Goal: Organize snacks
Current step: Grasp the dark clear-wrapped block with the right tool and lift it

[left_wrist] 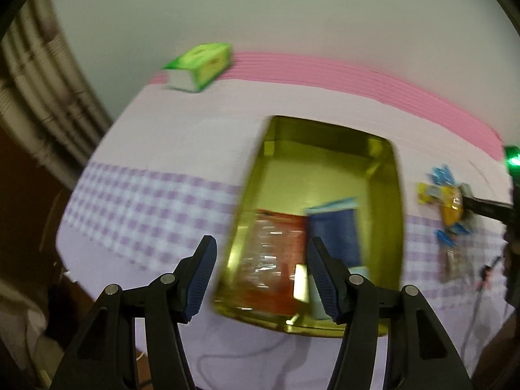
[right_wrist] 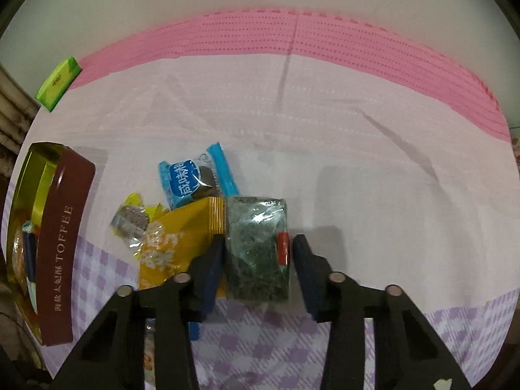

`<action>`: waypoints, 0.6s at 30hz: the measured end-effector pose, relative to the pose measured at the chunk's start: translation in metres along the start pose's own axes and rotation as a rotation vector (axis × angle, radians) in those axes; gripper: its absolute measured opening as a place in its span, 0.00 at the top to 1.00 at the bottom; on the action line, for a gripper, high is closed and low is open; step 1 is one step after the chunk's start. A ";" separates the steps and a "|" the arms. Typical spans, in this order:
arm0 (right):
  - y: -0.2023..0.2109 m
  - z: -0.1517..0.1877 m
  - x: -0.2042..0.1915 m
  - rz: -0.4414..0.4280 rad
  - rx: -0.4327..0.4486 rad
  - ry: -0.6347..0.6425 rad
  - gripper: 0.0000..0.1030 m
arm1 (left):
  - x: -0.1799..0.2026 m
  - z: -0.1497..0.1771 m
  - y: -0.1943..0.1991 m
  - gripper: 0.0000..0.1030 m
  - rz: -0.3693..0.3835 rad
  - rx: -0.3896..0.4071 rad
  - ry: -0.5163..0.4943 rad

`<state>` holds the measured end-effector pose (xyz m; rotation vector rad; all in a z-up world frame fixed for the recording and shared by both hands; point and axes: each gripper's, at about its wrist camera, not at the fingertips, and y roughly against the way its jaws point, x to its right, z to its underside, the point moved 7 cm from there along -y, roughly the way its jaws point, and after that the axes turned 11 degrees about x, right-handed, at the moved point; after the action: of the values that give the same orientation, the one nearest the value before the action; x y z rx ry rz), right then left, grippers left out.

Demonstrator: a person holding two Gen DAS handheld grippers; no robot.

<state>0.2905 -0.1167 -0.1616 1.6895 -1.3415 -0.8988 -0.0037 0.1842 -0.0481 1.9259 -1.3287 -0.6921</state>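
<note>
Right gripper (right_wrist: 258, 260): it is pointed steeply down at the table, and its two jaws are seen on either side of the green packet (right_wrist: 257, 247). The left pad lies against the packet's side; at the right pad a thin gap may remain, so a firm grasp cannot be confirmed.

Left gripper (left_wrist: 261, 279): its jaws are held apart with nothing between them. It is tilted down over the near end of the tin (left_wrist: 383, 175); this view is blurred.

Green packet: it is laid on the tablecloth (right_wrist: 357, 162), well to the right of the tin, and it touches the yellow packet (right_wrist: 175, 240).

Yellow packet: it is found between the green packet and the tin, partly under the right gripper's left finger.

Blue packet (right_wrist: 195, 178): it is placed just behind the yellow packet, farther from the tin's near end.

Small clear candy (right_wrist: 130, 221): it is laid beside the yellow packet, on the side toward the tin.

Tin: an open gold tin with a brown wall marked TOFFEE; a red packet (left_wrist: 276, 253) and a dark blue packet (left_wrist: 338, 227) are already lying inside.

Green box (left_wrist: 198, 65): it is set far behind the tin, at the pink edge of the cloth.
</note>
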 end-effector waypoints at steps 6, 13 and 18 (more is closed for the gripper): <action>0.001 0.005 0.002 -0.004 0.028 0.017 0.68 | 0.071 -0.003 -0.009 0.43 0.130 -0.055 -0.070; 0.023 0.044 0.029 0.033 0.041 -0.032 0.68 | 0.161 0.017 -0.016 0.43 0.273 -0.135 -0.165; 0.037 0.071 0.048 0.069 0.038 -0.079 0.68 | 0.215 0.035 -0.029 0.43 0.328 -0.187 -0.223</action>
<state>0.2216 -0.1792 -0.1625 1.6414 -1.4693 -0.9136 0.0588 -0.0194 -0.1013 1.4714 -1.6084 -0.8476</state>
